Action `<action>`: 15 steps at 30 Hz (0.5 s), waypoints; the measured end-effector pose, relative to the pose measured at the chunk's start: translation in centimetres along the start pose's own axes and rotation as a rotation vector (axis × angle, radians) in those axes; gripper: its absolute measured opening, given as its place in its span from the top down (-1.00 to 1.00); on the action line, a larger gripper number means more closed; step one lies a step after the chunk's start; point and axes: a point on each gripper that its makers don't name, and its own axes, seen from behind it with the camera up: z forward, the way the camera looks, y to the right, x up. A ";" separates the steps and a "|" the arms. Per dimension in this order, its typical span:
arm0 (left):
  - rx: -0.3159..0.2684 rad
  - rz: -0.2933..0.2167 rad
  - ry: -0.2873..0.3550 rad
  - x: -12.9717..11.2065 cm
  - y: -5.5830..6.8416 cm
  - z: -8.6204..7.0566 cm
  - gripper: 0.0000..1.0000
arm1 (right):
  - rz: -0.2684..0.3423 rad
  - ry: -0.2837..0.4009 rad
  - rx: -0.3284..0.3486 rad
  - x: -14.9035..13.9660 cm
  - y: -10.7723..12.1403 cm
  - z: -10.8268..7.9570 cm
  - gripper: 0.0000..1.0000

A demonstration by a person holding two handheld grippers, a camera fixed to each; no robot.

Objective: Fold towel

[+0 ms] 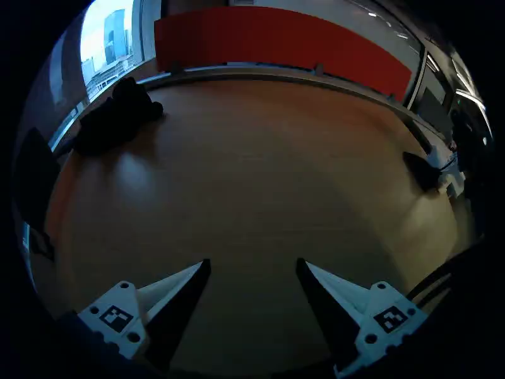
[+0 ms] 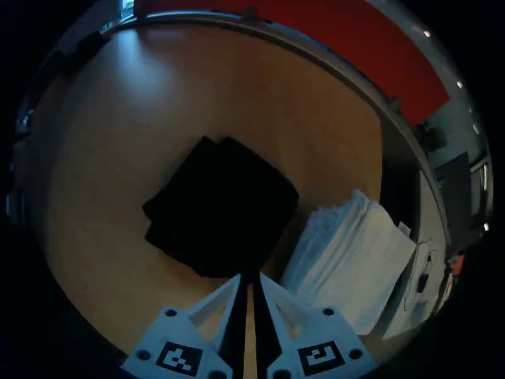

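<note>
A black towel (image 2: 221, 208) lies folded flat on the wooden table (image 2: 107, 126) in the right gripper view. My right gripper (image 2: 250, 276) is shut, and its tips sit at the towel's near edge. I cannot tell whether any cloth is caught between them. To the towel's right stands a stack of white folded towels (image 2: 353, 259). In the left gripper view my left gripper (image 1: 252, 265) hangs open over bare table (image 1: 252, 177) with nothing between its fingers. A dark crumpled heap (image 1: 117, 117), perhaps cloth, lies far off at the upper left.
A red panel (image 1: 278, 38) runs along the table's far edge, with a window (image 1: 107, 38) at the left. A dark object (image 1: 421, 170) and white things sit at the table's right end. A cable and small items (image 2: 423, 278) lie beyond the white stack.
</note>
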 end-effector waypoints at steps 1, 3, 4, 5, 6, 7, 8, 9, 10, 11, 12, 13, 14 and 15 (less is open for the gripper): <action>0.001 0.000 -0.001 -0.1 0.0 0.0 -1.00 | -0.001 -0.007 -0.001 -0.2 0.1 0.1 0.89; 0.002 0.001 -0.002 -0.2 -0.1 -0.1 -1.00 | -0.002 -0.020 -0.003 -0.5 0.2 0.3 0.89; 0.002 0.001 -0.003 -0.2 -0.1 -0.1 -1.00 | -0.004 -0.028 -0.004 -0.7 0.2 0.4 0.89; 0.003 0.000 -0.003 -0.3 -0.1 -0.1 -1.00 | -0.005 -0.035 -0.004 -0.9 0.2 0.5 0.89; 0.003 0.000 -0.004 -0.3 -0.2 -0.1 -1.00 | -0.007 -0.040 -0.006 -1.1 0.2 0.6 0.89; 0.004 -0.001 -0.005 -0.4 -0.2 -0.2 -1.00 | -0.007 -0.045 -0.010 -1.3 0.2 0.7 0.89; 0.004 -0.001 -0.006 -0.5 -0.2 -0.2 -1.00 | -0.008 -0.048 -0.013 -1.4 0.2 0.8 0.89; 0.005 -0.001 -0.007 -0.5 -0.3 -0.2 -1.00 | -0.007 -0.053 -0.016 -1.6 0.3 0.9 0.89; 0.005 -0.001 -0.008 -0.5 -0.3 -0.2 -1.00 | -0.002 -0.058 -0.018 -1.8 0.3 1.0 0.89; 0.006 -0.001 -0.008 -0.6 -0.3 -0.3 -1.00 | 0.001 -0.063 -0.021 -1.9 0.4 1.1 0.89; 0.006 0.000 -0.009 -0.6 -0.3 -0.3 -1.00 | 0.005 -0.069 -0.022 -2.1 0.4 1.2 0.89; 0.007 0.001 -0.009 -0.6 -0.3 -0.3 -1.00 | 0.009 -0.075 -0.024 -2.3 0.4 1.3 0.89; 0.008 0.002 -0.009 -0.6 -0.4 -0.3 -1.00 | 0.012 -0.081 -0.025 -2.4 0.5 1.4 0.89; 0.008 0.003 -0.009 -0.6 -0.4 -0.4 -1.00 | 0.014 -0.085 -0.026 -2.6 0.5 1.4 0.89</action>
